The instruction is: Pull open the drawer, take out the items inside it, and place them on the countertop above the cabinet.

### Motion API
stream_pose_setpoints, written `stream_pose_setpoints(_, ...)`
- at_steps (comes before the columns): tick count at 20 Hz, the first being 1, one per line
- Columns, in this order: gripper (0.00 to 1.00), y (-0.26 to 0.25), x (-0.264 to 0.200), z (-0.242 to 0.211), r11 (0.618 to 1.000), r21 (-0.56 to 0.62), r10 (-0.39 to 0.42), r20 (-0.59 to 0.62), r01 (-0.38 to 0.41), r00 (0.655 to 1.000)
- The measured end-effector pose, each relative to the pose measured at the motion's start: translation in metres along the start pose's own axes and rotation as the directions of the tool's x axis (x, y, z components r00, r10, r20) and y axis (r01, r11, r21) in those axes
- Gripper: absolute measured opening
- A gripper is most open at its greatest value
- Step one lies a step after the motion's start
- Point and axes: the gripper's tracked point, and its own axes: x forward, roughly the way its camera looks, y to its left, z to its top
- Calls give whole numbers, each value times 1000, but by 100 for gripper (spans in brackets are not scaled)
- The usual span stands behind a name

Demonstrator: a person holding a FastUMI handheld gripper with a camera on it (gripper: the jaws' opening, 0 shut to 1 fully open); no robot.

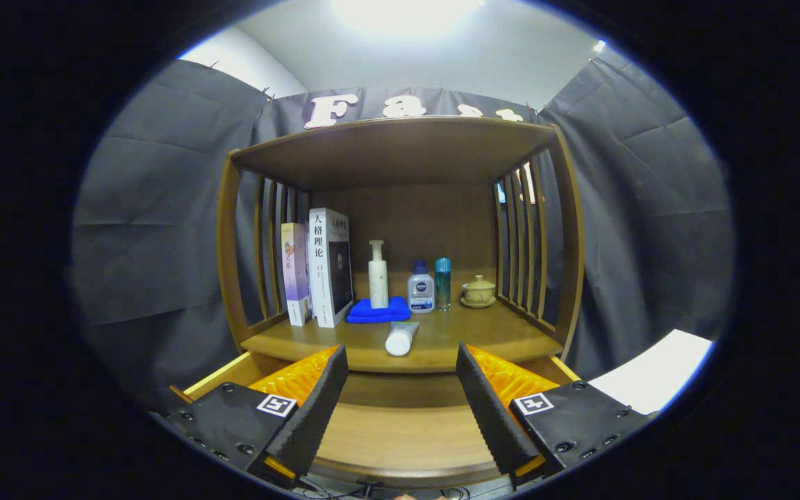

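Wooden countertop (483, 333) with a white tube (400, 339) lying flat — open drawer (400, 423) below, gripper (401, 396) fingers wide, empty.

I am reading 人格理论 running down the white spine of the tall book (330, 267). The thin book (294, 272) beside it is carrying print too small for me to make out. The clear bottle (421, 292) is wearing a label with a dark brand patch. The tube (400, 339) is showing me no lettering. My gripper (402, 361) is holding its fingers wide apart over the open drawer (400, 430), and each side is bearing a square black-and-white marker (276, 405) without letters
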Motion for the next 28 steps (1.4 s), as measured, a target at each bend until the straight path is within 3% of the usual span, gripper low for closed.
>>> stream_pose_setpoints(5, 98, 1, -45, -19, 999, 53, 0, 61, -3, 998)
stream_pose_setpoints(11, 98, -3, -78, -73, 994, 108, -19, 16, 17, 1000)
stream_pose_setpoints(20, 98, -10, -77, -122, 993, 111, -28, -81, 37, 996)
stream_pose_setpoints(28, 98, 12, -64, -142, 998, 67, 0, -122, 8, 993)
